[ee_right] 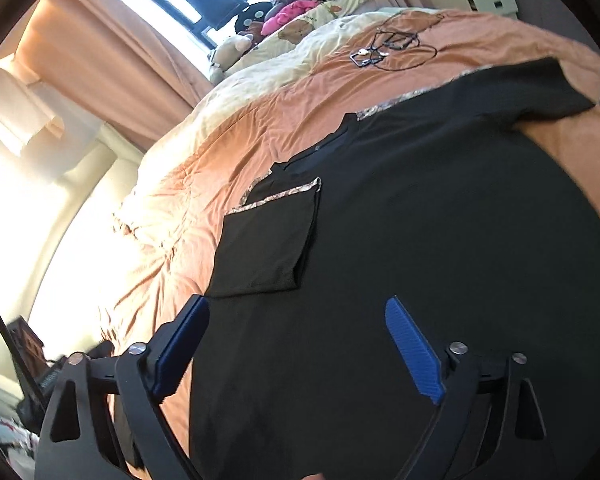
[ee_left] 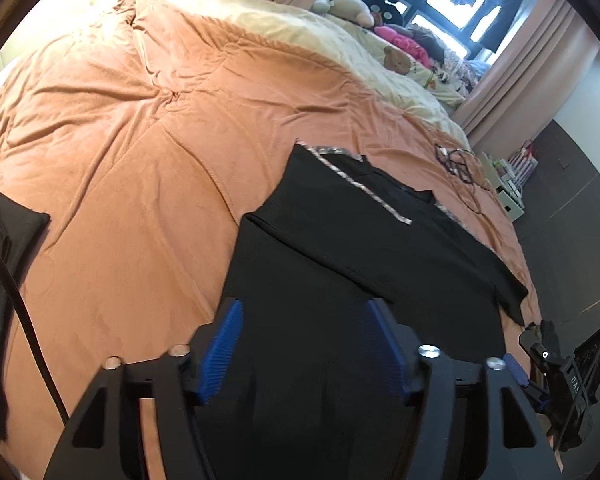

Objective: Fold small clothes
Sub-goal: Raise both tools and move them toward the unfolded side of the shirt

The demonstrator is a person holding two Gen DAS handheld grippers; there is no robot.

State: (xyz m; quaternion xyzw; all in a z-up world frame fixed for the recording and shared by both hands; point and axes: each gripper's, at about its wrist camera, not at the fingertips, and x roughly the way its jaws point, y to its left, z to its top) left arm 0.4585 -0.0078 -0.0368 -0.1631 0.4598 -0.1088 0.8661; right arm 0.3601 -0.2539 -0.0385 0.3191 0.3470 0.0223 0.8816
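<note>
A black garment with patterned trim (ee_left: 340, 240) lies flat on the orange bedspread (ee_left: 120, 140), its left side folded over the middle. In the right wrist view the same black garment (ee_right: 420, 220) fills the centre, with a folded sleeve panel (ee_right: 268, 240) on top. My left gripper (ee_left: 302, 340) hovers above the garment's near part, open, nothing between its blue pads (ee_left: 222, 356). My right gripper (ee_right: 296, 344) is also open above the cloth, its blue pads (ee_right: 414, 356) wide apart and holding nothing. The right gripper's body (ee_left: 560, 372) shows at the left view's right edge.
A folded dark cloth (ee_left: 4, 248) lies at the bed's left edge. Black cables (ee_left: 458, 164) sit on the bedspread beyond the garment. Soft toys and clothes (ee_left: 400, 40) pile by the window. A white drawer unit (ee_left: 508, 192) stands beside the bed.
</note>
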